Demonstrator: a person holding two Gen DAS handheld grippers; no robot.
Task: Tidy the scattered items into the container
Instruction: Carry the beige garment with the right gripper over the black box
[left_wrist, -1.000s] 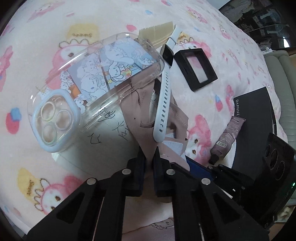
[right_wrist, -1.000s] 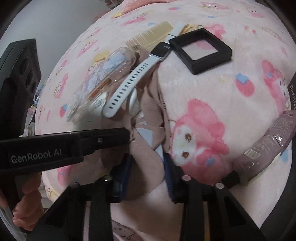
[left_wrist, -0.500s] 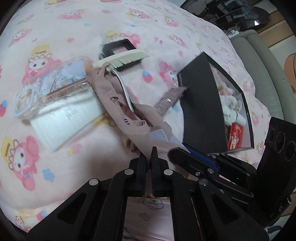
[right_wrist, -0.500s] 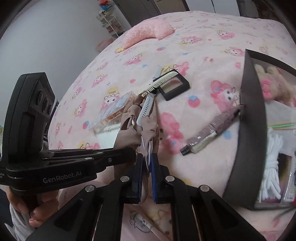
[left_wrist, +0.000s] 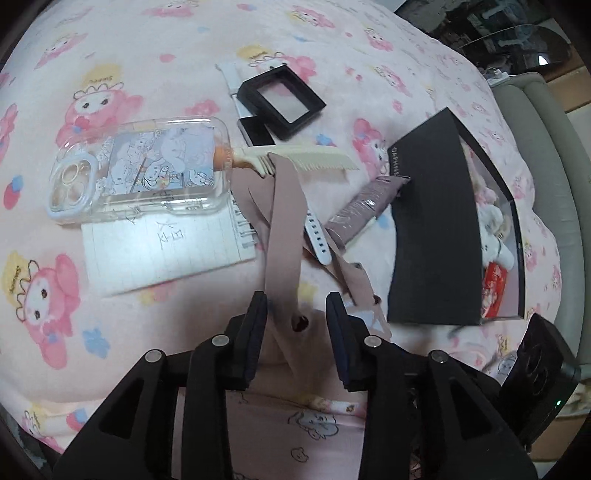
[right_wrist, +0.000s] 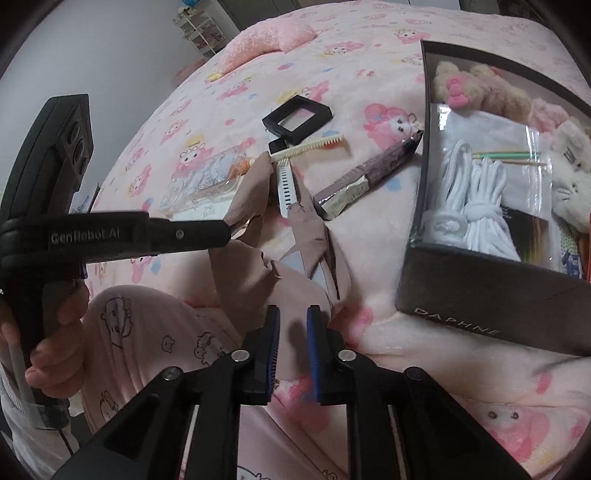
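The black box (right_wrist: 476, 291) sits on the pink blanket (left_wrist: 177, 48) with its lid off, holding plush toys (right_wrist: 484, 88), a white cord bundle (right_wrist: 476, 206) and a clear bag.

Left of the box, a beige garment (left_wrist: 282, 221) lies draped across the blanket. The left gripper (left_wrist: 296, 314) hangs over its near end with its jaws opening; a strap of the garment runs up between the fingers (left_wrist: 255, 325), but they do not press on it. The right gripper (right_wrist: 292, 332) is nearer the box, its jaws also opening, its blue pads (right_wrist: 314, 343) apart just below the garment's edge and clamped on nothing.

A mauve tube (left_wrist: 364, 206) lies touching the box's left wall. Beyond the garment from the box are a cream comb (left_wrist: 306, 162), a white watch strap (left_wrist: 317, 240) partly under the cloth, a black frame (left_wrist: 280, 103), a clear phone case (left_wrist: 140, 173) and a lined note (left_wrist: 166, 251) under the case.

A hand (right_wrist: 44, 354) holds the left gripper's handle, far left of the box.
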